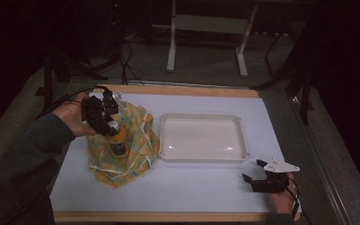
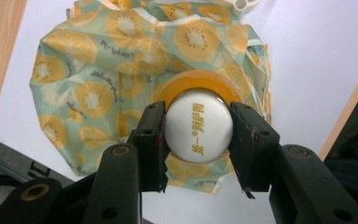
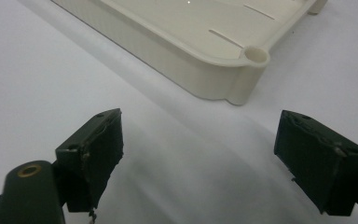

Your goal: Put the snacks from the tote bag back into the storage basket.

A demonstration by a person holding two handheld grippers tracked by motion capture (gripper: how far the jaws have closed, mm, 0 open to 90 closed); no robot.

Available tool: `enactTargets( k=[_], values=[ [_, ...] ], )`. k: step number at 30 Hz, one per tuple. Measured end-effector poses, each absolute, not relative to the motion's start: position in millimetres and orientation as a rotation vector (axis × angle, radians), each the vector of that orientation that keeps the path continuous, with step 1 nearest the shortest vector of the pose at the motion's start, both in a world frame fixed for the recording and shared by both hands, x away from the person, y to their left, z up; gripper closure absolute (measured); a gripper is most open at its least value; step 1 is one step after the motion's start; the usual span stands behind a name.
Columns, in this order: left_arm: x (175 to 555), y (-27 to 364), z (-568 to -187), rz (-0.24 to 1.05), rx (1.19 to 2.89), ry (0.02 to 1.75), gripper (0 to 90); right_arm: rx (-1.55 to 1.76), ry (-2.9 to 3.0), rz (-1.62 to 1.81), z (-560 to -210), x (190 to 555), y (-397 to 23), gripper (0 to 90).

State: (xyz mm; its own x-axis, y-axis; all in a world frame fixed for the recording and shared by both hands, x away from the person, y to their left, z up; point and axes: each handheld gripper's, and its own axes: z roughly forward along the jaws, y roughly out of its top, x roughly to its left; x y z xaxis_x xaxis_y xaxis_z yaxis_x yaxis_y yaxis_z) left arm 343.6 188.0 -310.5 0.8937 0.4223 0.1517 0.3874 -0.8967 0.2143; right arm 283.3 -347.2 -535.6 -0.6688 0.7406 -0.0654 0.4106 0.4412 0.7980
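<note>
- Bottle (image 2: 198, 127) with a white cap and orange body stands upright at the left of the table, in the middle of a crumpled bag (image 1: 136, 140) printed with citrus slices; the bag lies slumped around it, which suggests the bottle is being drawn up out of it.
- Left gripper (image 2: 198, 133) is clenched on the cap, one pad on each side of its rim, coming down from above. Taking it by the cap looks sensible: it is the one part standing free of the folds.
- Seen from above, the left gripper (image 1: 104, 117) hangs over the bag with the person's left hand (image 1: 72, 115) behind it, on the far-left side.
- Tray (image 1: 201, 137), white and shallow, sits just right of the bag near the table's middle with nothing in it; it is probably where the bottle is meant to go.
- Right gripper (image 1: 261, 177) rests low at the near right, off the tray's near-right corner, its jaws standing wide apart with nothing between them, parked out of the way.
- Its own camera shows that tray corner (image 3: 242, 70) a little ahead over bare white tabletop (image 3: 42, 84).
</note>
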Motion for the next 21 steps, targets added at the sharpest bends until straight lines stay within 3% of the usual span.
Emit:
enactTargets(
  k=[21],
  values=[
    [333,183,-295,0.269,2.902,0.565,59.1,0.974,2.291,1.102,-536,283,-347,15.1]
  ],
)
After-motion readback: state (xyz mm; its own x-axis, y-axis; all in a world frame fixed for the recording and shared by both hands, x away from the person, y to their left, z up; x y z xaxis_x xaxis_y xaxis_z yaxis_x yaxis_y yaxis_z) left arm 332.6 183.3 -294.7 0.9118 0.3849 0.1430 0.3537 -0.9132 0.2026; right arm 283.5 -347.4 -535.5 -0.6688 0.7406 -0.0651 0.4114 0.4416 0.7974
